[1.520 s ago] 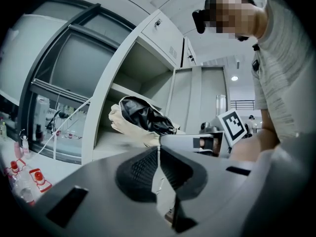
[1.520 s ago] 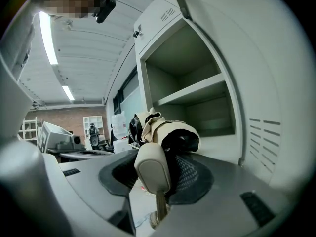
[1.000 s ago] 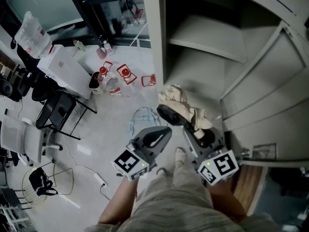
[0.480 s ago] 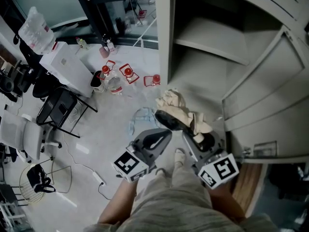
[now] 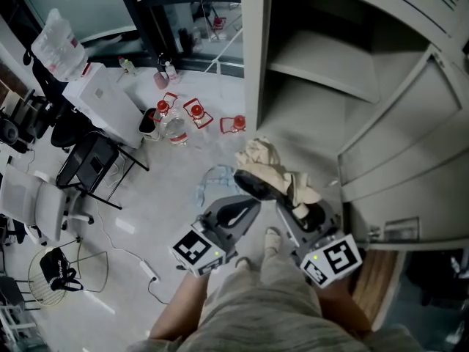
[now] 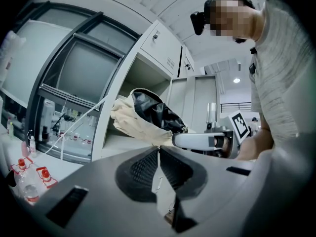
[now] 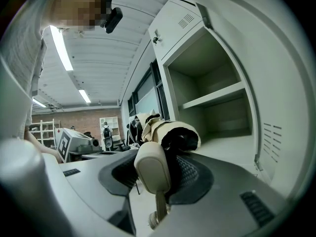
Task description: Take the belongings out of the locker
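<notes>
Nearest, the person's grey trousers and one pale shoe point(image 5: 272, 235) show between the two tools. Each tool carries a cube with a black-and-white square marker, one on the left point(image 5: 196, 249) and one on the right point(image 5: 333, 259); the markers bear a pattern, no words.

The left gripper point(image 6: 158, 149) is clenched on nothing, its ribbed jaws meeting in a line, and it sits just beside the right one.

The right gripper point(image 7: 158, 174) grasps a folded umbrella point(image 5: 267, 169) by its rounded beige handle point(image 7: 152, 169), a strap hanging below the handle. The beige cloth with black lining bunches loosely beyond the jaws. The umbrella is outside the locker point(image 5: 253, 64), held in the air in front of its open compartment.

Beyond it, the locker's door point(image 5: 410, 145) stands swung wide to the right and a shelf point(image 5: 322, 68) crosses the inside.

On the floor to the left lies a crumpled bluish bag point(image 5: 212, 178). A wire basket point(image 5: 44, 270) holds something black. Farther off are a black chair point(image 5: 91, 163) and a group of clear bottles with red caps point(image 5: 170, 127); their labels are too small to read. A white box point(image 5: 102, 105) stands behind them, and a clear sack point(image 5: 55, 50) on it seems filled with more bottles.
</notes>
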A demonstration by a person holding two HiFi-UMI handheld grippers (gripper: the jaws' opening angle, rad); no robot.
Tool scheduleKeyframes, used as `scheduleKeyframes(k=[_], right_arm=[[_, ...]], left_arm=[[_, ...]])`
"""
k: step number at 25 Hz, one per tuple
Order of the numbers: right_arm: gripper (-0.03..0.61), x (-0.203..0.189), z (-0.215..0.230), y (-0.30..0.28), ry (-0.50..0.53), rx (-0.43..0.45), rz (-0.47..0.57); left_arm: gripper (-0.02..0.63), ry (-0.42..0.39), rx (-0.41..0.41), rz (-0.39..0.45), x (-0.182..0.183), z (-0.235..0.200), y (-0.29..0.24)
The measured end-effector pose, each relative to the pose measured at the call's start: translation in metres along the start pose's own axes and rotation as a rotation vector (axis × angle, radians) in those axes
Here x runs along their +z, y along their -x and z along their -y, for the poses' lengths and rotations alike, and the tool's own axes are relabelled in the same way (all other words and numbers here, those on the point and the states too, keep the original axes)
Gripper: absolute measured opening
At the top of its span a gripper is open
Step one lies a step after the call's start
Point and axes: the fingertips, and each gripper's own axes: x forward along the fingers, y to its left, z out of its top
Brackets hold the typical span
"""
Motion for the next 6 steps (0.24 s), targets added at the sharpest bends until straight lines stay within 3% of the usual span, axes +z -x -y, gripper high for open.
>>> scheduleKeyframes(k=[6], right_arm=[[0.169,-0.0019,0.0029,0.0021,0.002,0.005,0.003]], left_arm=[[0.005,0.001,0.004,0.002,-0.0023,0.0026,-0.0016]])
